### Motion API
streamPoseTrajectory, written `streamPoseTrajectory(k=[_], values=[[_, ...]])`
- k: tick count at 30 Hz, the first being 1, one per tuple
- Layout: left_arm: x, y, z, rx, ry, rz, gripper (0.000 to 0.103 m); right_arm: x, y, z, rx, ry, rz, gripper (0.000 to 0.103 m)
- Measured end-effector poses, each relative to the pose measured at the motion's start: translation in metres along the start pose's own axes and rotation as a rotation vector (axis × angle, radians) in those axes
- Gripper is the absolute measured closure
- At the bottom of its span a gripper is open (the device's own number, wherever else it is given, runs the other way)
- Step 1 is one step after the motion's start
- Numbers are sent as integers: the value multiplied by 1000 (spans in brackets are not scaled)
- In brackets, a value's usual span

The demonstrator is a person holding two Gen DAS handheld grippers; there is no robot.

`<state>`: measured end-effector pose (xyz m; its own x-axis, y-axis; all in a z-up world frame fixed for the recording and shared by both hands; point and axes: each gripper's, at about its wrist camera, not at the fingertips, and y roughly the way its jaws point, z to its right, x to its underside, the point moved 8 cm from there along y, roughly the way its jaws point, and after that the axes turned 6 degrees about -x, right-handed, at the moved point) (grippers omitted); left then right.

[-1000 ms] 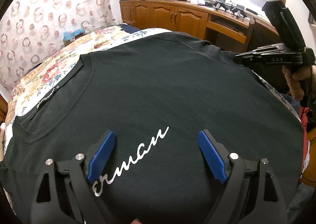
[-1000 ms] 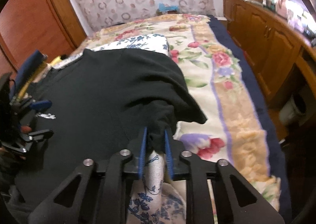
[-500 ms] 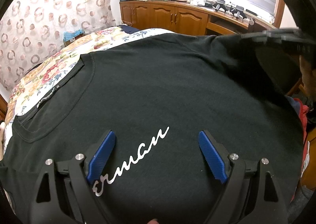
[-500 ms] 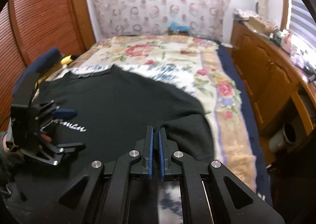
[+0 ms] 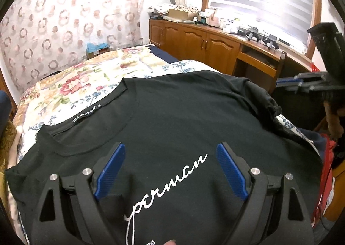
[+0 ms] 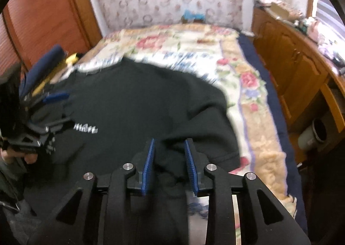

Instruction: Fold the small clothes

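A black T-shirt (image 5: 183, 119) with white script lies face up on the floral bedspread (image 5: 86, 81), its collar to the upper left. My left gripper (image 5: 170, 147) hovers open just above the chest print, with nothing between its fingers. The shirt's right sleeve (image 5: 258, 98) is folded inward onto the body. In the right wrist view the T-shirt (image 6: 129, 104) spreads ahead, blurred. My right gripper (image 6: 169, 143) is opening over that bunched sleeve edge; black cloth lies between the pads without being pressed. The left gripper (image 6: 58, 109) shows at the left edge, and the right gripper (image 5: 280, 85) at the far right.
Wooden cabinets (image 5: 194, 40) with a cluttered top run along the bed's right side, and a grey bin (image 6: 312, 135) stands below them. A red cloth (image 5: 327, 158) hangs off the bed's near right. A patterned curtain covers the far wall, and a wooden door (image 6: 43, 18) stands at the left.
My right gripper carried the sleeve inward over the shirt, rose, and its jaws parted from the cloth. My left gripper drew back and up a little, so more of the script shows.
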<state>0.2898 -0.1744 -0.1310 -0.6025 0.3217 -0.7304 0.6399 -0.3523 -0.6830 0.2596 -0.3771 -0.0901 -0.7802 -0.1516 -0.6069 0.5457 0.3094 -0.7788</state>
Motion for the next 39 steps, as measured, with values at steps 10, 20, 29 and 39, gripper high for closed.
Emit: streamPoseTrajectory(k=[10, 20, 29, 39], values=[[1, -2, 5, 14, -3, 9, 16, 20, 37, 67, 110, 126, -66, 62], [3, -2, 6, 13, 12, 7, 16, 32, 47, 69, -18, 220, -93, 72], [1, -7, 1, 5, 3, 23, 16, 14, 26, 52, 135, 42, -78, 98], [-10, -22, -29, -60, -54, 82, 16, -41, 9, -38, -38, -117, 59, 98]])
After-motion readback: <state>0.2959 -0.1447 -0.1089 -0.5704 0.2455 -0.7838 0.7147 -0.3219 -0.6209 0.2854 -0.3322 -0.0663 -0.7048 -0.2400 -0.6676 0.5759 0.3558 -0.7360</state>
